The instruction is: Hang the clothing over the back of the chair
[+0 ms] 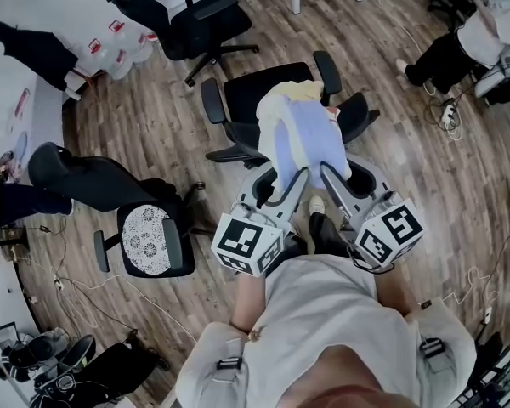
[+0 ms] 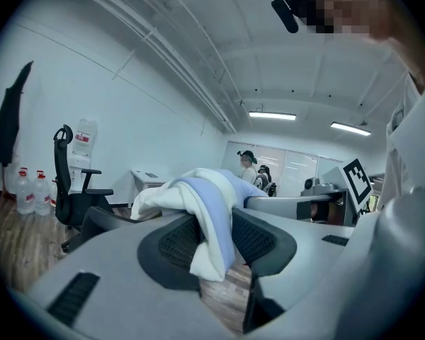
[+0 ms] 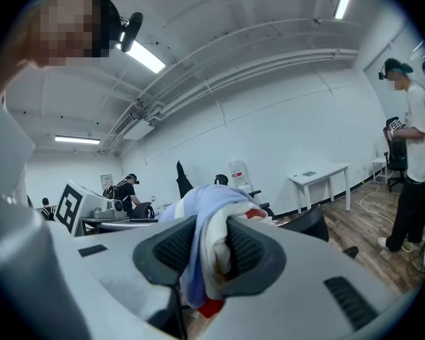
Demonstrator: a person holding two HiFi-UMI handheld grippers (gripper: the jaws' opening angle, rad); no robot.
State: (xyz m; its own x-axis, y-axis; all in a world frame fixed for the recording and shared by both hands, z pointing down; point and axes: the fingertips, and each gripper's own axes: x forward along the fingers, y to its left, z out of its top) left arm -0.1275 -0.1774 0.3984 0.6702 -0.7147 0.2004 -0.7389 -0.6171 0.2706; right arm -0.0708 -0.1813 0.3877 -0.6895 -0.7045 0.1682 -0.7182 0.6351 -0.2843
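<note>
An open-plan office used as a recording room

A wood-look plank floor (image 1: 153,134) is seen, with black swivel chairs (image 1: 191,19) scattered across it and a white table (image 3: 322,176) set against a plain white wall. Strip lights (image 2: 272,115) and exposed pipes (image 3: 227,76) are carried along the ceiling, and glass partitions (image 2: 297,168) close the far end. Large water bottles (image 2: 30,190) are stored by the wall, a power strip (image 1: 446,113) with cables lies on the floor, and a standing person (image 3: 411,119) with head-worn gear is visible.
</note>
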